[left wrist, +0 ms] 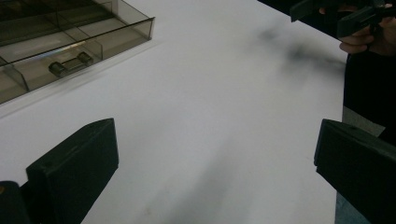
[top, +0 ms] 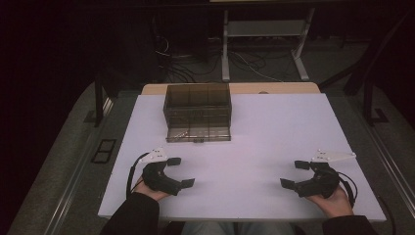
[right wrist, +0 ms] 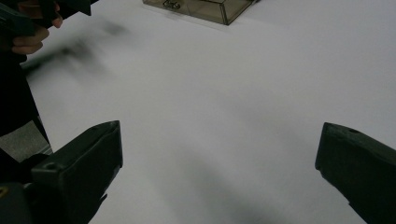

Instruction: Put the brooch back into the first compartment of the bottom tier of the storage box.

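The left gripper [top: 180,171] rests near the front left of the white surface [top: 274,127], jaws spread. Behind it, toward the far edge, sits a smoky plastic drawer box [top: 198,112], its drawer pulled out. The right gripper [top: 294,174] lies front right, jaws spread.

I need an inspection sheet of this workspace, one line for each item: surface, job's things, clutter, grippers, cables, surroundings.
Surface: white table, bare across the middle.
Job's things: smoky transparent drawer box at the far left-centre; its bottom drawer is pulled out, handle facing the person.
Clutter: nothing seen.
Grippers: left gripper and right gripper both open, holding nothing, near the front edge.
Cables: one trails from each gripper; floor cables lie beyond the table.
Surroundings: dark room, metal frame legs behind.
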A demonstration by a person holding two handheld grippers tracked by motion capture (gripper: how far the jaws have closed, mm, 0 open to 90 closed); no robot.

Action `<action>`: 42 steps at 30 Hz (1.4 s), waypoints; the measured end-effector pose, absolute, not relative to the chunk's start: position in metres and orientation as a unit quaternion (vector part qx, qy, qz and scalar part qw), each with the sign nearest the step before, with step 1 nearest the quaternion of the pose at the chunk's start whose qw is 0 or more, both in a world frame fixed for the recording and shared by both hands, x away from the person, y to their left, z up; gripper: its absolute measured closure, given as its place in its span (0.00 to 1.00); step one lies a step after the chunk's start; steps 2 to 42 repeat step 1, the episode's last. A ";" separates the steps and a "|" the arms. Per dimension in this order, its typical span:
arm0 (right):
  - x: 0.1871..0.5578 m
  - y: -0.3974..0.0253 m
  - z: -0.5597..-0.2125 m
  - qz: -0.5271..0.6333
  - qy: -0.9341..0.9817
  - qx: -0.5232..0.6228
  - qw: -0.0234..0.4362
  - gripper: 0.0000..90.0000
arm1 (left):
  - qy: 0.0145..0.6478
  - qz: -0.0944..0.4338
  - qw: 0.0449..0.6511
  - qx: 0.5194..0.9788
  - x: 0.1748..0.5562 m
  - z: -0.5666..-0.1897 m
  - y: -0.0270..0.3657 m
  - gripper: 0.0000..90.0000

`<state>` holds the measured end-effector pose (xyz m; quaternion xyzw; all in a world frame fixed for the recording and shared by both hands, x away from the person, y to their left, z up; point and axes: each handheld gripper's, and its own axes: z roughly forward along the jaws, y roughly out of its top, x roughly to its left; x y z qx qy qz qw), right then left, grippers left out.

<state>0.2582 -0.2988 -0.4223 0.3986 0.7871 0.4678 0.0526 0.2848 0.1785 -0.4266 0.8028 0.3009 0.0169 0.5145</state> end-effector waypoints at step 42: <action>0.258 -0.299 -0.422 0.467 0.787 0.400 0.051 0.00 | 0.302 0.018 0.515 0.802 0.285 -0.427 0.179 0.00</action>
